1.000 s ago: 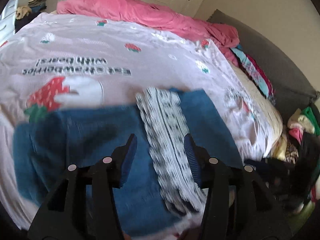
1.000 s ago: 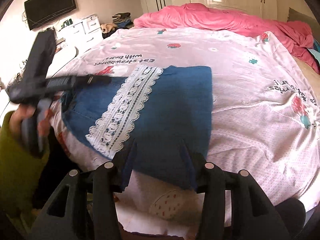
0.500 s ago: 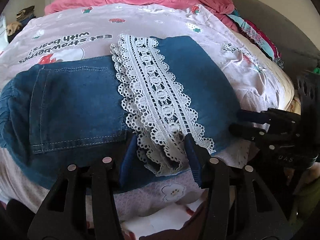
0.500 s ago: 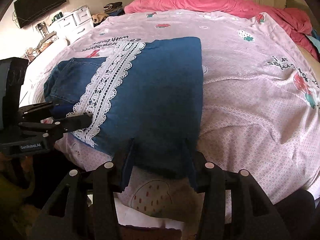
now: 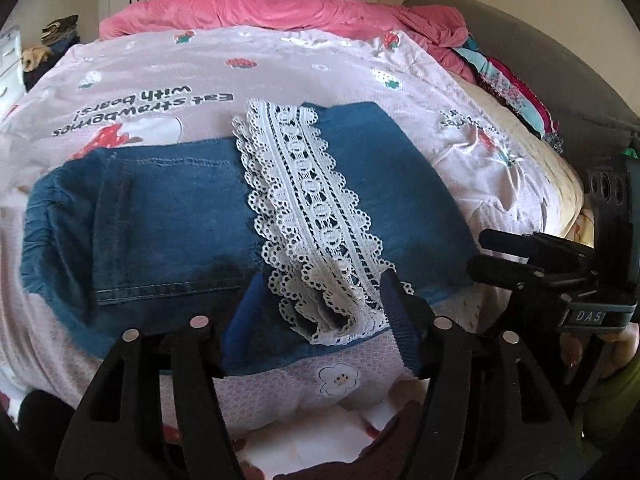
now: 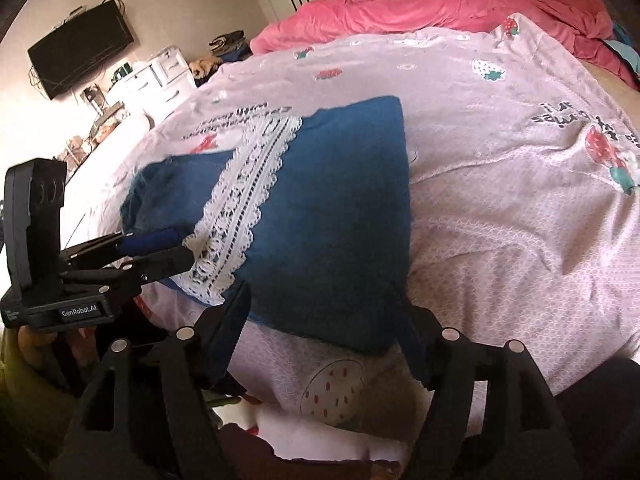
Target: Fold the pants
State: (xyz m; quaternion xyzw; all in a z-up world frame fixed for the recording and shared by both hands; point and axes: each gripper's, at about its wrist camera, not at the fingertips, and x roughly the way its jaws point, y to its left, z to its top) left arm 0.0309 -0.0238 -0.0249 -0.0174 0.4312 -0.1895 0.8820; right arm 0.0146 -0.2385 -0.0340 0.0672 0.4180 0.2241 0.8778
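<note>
Blue denim pants (image 5: 172, 216) with a white lace trim (image 5: 308, 200) lie folded on the pink strawberry bed cover (image 5: 280, 64), near its front edge. My left gripper (image 5: 320, 284) straddles the near end of the lace; its jaws are opening and the pads stand off the cloth. In the right wrist view the pants (image 6: 340, 208) reach down between the fingers of my right gripper (image 6: 322, 292), whose jaws are also opening, clear of the fabric. Each gripper shows in the other's view: the right gripper (image 5: 520, 256) at the pants' right corner, the left gripper (image 6: 160, 248) at the lace end.
A crumpled pink duvet (image 5: 280, 4) lies along the far side of the bed. A grey headboard (image 5: 500, 32) and a heap of clothes (image 5: 512, 80) are on the right. A wall TV (image 6: 80, 48) and white drawers (image 6: 160, 72) stand left of the bed.
Both pairs of jaws have widened and come off the pants' near edge. The left gripper swung in and down over the lace end. The pants now rest flat.
</note>
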